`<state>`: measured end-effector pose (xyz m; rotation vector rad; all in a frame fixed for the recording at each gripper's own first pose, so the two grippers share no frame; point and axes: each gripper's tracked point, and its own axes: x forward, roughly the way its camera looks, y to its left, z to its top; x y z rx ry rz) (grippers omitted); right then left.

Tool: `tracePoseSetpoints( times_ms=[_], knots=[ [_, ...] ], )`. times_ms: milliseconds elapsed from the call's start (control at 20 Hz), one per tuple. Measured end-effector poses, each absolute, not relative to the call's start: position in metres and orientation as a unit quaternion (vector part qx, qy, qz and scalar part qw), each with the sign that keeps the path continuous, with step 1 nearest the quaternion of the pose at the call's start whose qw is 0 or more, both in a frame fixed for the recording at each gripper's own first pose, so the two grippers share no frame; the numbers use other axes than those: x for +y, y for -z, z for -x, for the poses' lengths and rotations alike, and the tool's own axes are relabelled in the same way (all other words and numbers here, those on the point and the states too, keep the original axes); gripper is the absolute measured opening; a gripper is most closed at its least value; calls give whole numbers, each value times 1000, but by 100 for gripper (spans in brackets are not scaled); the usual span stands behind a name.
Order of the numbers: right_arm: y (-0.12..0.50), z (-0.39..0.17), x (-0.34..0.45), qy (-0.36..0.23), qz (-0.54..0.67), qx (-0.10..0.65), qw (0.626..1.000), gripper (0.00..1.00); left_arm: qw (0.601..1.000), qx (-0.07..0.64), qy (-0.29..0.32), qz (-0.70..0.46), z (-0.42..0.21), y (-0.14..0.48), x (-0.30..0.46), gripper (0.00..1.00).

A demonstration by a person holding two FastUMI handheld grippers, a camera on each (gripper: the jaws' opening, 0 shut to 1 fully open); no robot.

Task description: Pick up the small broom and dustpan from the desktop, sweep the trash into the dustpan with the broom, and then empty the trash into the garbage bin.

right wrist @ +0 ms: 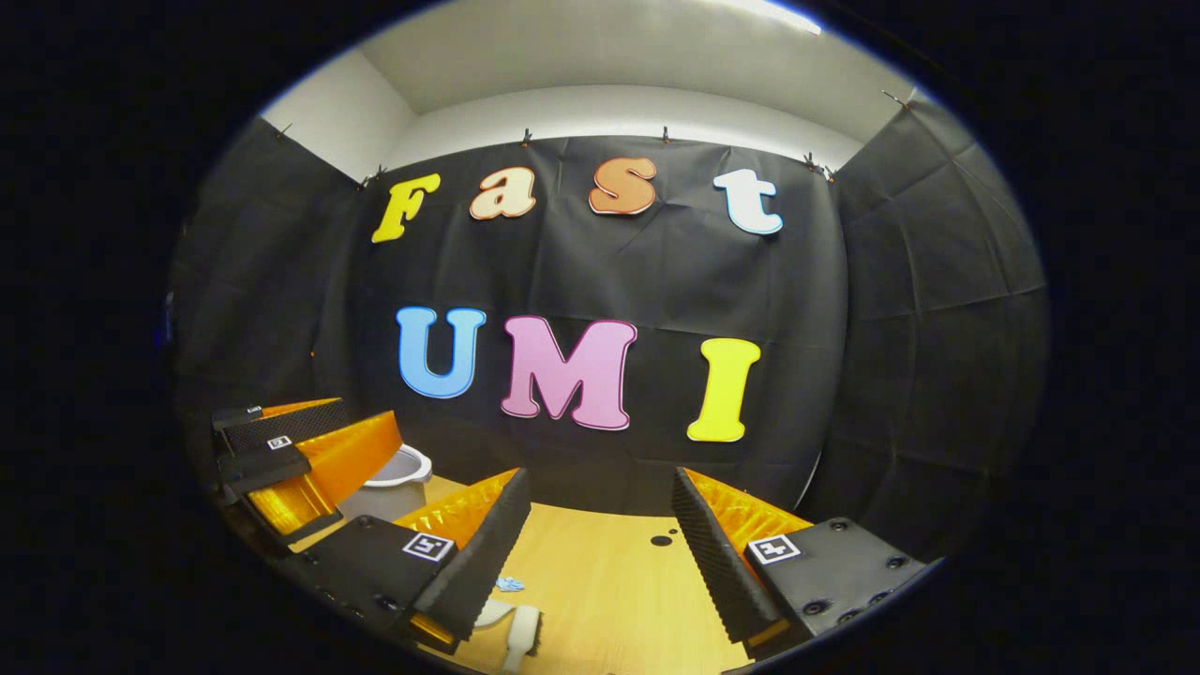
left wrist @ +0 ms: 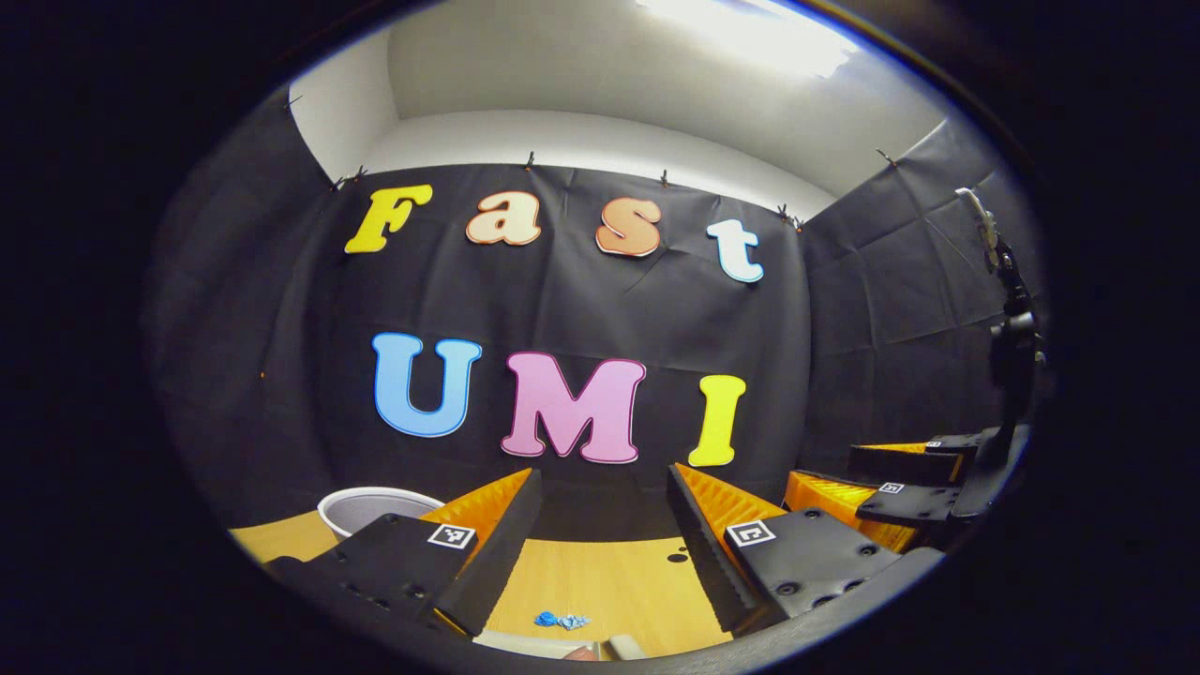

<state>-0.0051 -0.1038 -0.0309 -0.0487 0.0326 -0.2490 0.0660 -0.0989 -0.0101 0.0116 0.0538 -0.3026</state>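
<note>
Hovering above the light wooden worktop (left wrist: 609,581), the left gripper (left wrist: 605,525) is holding its two orange-and-black fingers wide apart, and nothing is sitting between them. The right gripper (right wrist: 600,544) is doing the same thing in the right gripper view: its fingers are standing far apart and they are gripping nothing.

A small crumpled blue scrap of trash (left wrist: 561,620) is lying on the worktop, low down between the left gripper's fingers in the left gripper view. In the right gripper view the same blue scrap (right wrist: 509,584) is lying just beside the inner edge of the left-hand finger. Near it, at the bottom edge, the small white broom with dark bristles (right wrist: 525,633) is lying flat on the worktop, with a pale curved piece touching it that could be the dustpan, though I cannot tell for sure. In the left gripper view some pale shapes are peeking in at the very bottom, too cut off to name.

The round white garbage bin (left wrist: 370,506) is standing at the far left of the worktop, close to the black cloth wall. In the right gripper view the bin (right wrist: 398,473) is partly hiding behind the other gripper.

A small dark round hole (right wrist: 661,540) is showing in the worktop near the far edge.
</note>
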Motion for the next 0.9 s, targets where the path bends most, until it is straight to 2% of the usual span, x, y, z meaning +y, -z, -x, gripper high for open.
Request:
tracePoseSetpoints(
  times_ms=[250, 650, 900],
  knots=[
    [35, -2, -98, 140, 38, 28, 989, 98, 987, 70, 141, -4, -80, 42, -75, 80],
    [29, -1, -98, 132, 23, 22, 991, 99, 990, 32, 136, -21, -85, 13, -74, 80],
    [26, 12, -115, 127, 23, 7, 992, 99, 990, 11, 134, -38, -65, 3, -93, 80]
  ],
)
